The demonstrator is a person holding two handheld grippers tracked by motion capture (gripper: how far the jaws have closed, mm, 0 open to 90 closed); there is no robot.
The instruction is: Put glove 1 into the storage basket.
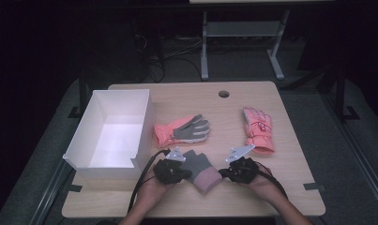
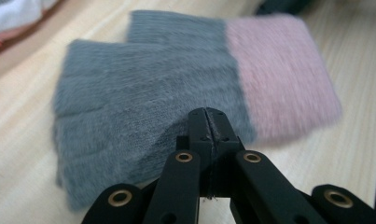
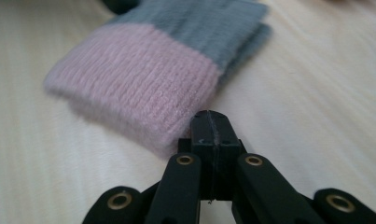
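Here, fuzzy knit glove [image 1: 200,169], ribbed pink cuff [image 3: 139,88]

Two forearms came in from the bottom edge of the high view, angled inward toward each other. The left hand [image 1: 151,190] gripped the left gripper [image 1: 181,172], whose black body pointed up and to the right, a grey three-cornered plate on top and a cable looping back along the wrist. The right hand [image 1: 264,185] held the right gripper [image 1: 226,173], pointed up and to the left. In each gripper view the two black jaws met flat, pressed together with nothing between them.
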